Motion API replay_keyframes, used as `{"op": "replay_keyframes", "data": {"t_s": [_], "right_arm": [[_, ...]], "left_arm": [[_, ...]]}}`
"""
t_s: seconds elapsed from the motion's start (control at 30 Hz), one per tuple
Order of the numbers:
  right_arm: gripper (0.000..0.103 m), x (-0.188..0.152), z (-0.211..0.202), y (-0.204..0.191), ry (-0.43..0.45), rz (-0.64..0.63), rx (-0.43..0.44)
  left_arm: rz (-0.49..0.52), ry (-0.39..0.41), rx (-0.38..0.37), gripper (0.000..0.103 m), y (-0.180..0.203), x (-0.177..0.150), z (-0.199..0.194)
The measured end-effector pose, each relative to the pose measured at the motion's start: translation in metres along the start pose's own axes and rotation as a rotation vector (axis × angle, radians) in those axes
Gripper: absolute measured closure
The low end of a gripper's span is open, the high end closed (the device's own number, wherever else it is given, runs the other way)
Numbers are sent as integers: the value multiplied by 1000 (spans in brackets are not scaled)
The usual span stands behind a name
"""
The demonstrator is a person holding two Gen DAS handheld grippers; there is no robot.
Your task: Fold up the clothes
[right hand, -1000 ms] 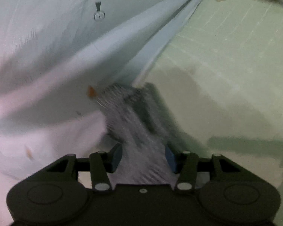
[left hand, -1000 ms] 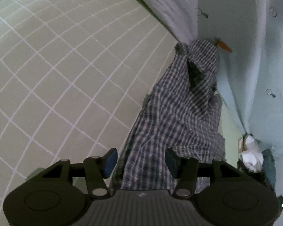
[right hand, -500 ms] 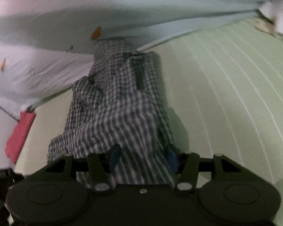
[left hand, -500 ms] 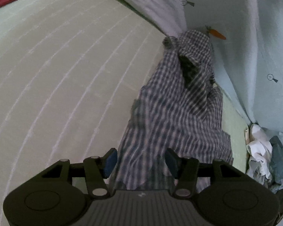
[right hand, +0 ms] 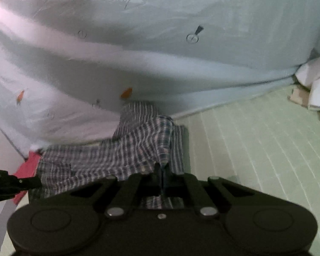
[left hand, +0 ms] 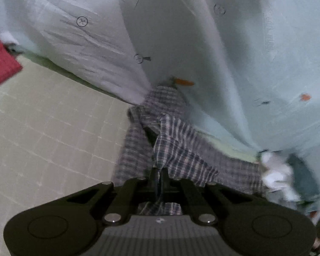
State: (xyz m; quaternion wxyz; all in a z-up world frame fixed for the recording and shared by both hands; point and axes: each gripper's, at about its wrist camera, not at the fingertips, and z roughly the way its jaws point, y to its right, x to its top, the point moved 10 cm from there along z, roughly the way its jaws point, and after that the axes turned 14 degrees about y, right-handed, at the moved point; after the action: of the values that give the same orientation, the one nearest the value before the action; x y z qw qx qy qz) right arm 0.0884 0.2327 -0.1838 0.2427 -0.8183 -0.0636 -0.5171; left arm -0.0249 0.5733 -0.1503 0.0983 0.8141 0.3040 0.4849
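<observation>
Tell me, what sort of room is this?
Probably a bedroom. A checked shirt lies on a pale green gridded mattress cover, a light printed sheet hangs behind it, and more crumpled clothes are heaped at the edge.

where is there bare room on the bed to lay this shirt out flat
Bare green grid sheet lies between the plaid shirt and the red cloth, and again right of the shirt in the right wrist view. Crowded: the white clothes pile.
</observation>
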Motion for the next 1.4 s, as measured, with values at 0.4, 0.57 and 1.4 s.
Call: {"op": "replay_keyframes", "data": {"t_s": [0.4,0.57,1.4], "right_arm": [[18,-70,-29,63,-198,360,-225],[14,-118,-70,82,-264,853,-249],[92,-165,-88,47,-384,1114,-129]], "left_arm": [[-335,-191,227,25,-69,-80,-32],[-637,-246,171,20,-81,-105,-45],[-923,-306,71,88,-56,-143,-43]]}}
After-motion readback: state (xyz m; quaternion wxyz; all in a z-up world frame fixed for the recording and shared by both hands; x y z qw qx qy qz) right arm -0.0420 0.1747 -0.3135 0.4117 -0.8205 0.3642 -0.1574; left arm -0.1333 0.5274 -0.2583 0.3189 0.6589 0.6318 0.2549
